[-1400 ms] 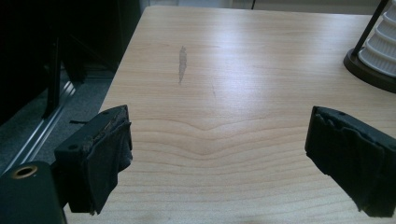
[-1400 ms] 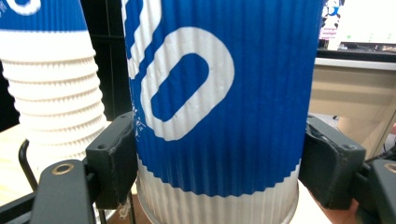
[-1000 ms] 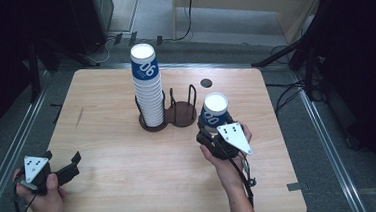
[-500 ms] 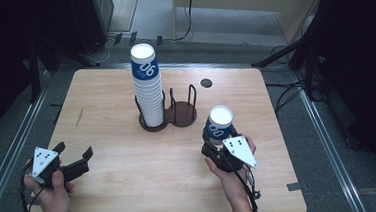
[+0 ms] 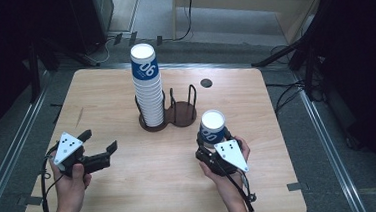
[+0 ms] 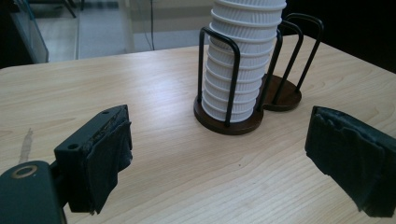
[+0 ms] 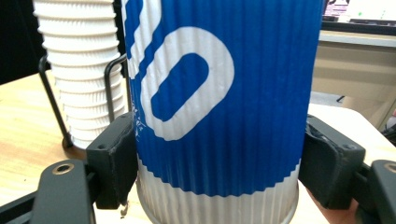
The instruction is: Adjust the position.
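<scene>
Two black fingers (image 7: 114, 161) of the right gripper (image 5: 218, 148) press the ribbed sides of a blue and white paper cup (image 5: 212, 128), one on each side, low on its wall. Cup upside down: closed white base on top, wide rim at the bottom, long axis vertical. It stands over the near right part of the wooden surface (image 5: 132, 200); whether the rim touches the wood cannot be told. The person's right hand (image 5: 225, 171) wraps the gripper from behind.

Left gripper (image 5: 100, 153): fingers (image 6: 100, 156) spread wide with only bare wood between them, holding nothing, low over the near left of the surface, pointing toward the middle. Left hand (image 5: 70, 177) grips the body.

Surroundings: a dark two-ring wire cup holder (image 5: 181, 111) sits mid-surface, beyond and left of the held cup. Its left ring carries a tall stack of cups (image 5: 147, 89), also upside down, topped by a blue-printed one; its right ring is bare. A small dark round disc (image 5: 205, 82) lies at the far edge. Nothing stands between the held cup and the holder.
</scene>
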`<control>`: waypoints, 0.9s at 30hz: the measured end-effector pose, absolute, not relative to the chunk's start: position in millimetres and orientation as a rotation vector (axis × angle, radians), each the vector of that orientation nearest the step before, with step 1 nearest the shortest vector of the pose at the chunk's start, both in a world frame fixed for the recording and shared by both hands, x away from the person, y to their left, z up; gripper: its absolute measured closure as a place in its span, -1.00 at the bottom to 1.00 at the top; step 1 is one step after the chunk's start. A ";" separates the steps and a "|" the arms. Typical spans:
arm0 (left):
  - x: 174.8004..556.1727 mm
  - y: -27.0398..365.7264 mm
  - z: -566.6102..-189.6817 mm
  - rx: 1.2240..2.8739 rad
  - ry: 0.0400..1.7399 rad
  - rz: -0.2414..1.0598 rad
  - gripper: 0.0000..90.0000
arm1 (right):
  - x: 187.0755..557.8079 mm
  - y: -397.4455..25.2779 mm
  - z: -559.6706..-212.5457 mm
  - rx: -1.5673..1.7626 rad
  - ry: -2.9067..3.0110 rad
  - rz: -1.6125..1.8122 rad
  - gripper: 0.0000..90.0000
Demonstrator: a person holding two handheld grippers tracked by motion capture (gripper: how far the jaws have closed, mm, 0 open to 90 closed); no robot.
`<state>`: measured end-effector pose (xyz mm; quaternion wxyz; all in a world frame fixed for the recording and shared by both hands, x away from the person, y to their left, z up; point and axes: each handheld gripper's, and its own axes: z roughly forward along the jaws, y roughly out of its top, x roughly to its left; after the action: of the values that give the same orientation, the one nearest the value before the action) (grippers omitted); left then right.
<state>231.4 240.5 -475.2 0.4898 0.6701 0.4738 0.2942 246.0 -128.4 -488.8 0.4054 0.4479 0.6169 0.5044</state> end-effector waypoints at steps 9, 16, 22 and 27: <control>237.6 223.0 -465.8 1.697 1.037 0.560 -0.84 | 243.0 -114.4 -499.2 1.047 1.595 1.206 -0.50; 236.7 211.8 -458.8 1.716 0.971 0.496 -0.84 | 237.7 -98.0 -506.8 0.967 1.628 1.148 -0.50; 237.9 201.9 -461.5 1.794 0.930 0.434 -0.82 | 232.6 -84.0 -512.0 0.890 1.658 1.137 -0.49; 236.3 193.2 -461.6 1.820 0.905 0.412 -0.78 | 228.8 -71.1 -519.0 0.820 1.698 1.118 -0.49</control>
<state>236.3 193.2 -461.6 0.5088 0.7556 0.3755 0.1709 228.8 -71.1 -519.0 0.4569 0.3329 0.6889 0.4537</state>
